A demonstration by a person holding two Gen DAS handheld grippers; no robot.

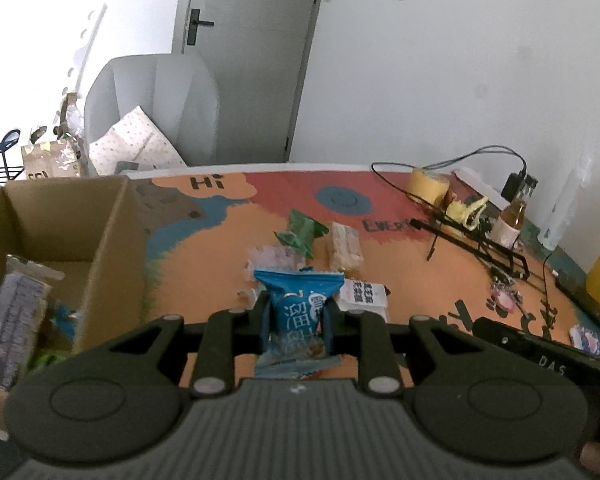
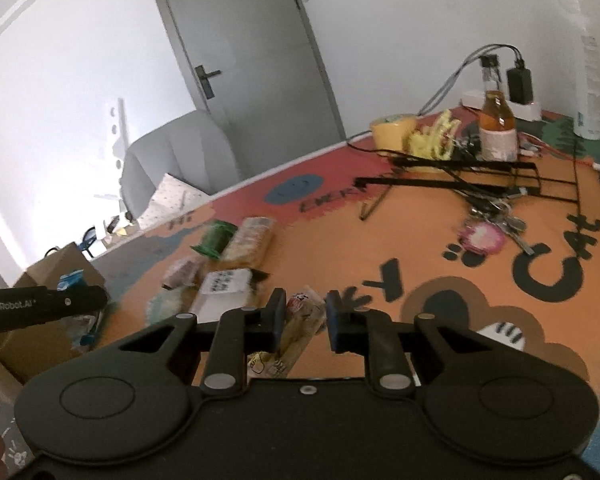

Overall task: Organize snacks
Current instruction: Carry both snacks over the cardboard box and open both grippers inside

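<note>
Cardboard box (image 1: 60, 236) at far left already holds several wrapped packets, so part of the sorting looks done. Left gripper (image 1: 296, 316) is clamped on a blue snack packet (image 1: 298, 308), held above the orange mat (image 1: 220, 264) just right of the box; it has not yet gone in. On the mat beyond lie a green packet (image 1: 302, 230), a cracker pack (image 1: 345, 246) and a white-labelled packet (image 1: 363, 298), all loose. Right gripper (image 2: 302, 320) has a tan snack packet (image 2: 300, 328) between its jaws; whether both pads press on it I cannot tell. Judgement: roughly midway, with two packets in hand and at least three or four left to collect.
</note>
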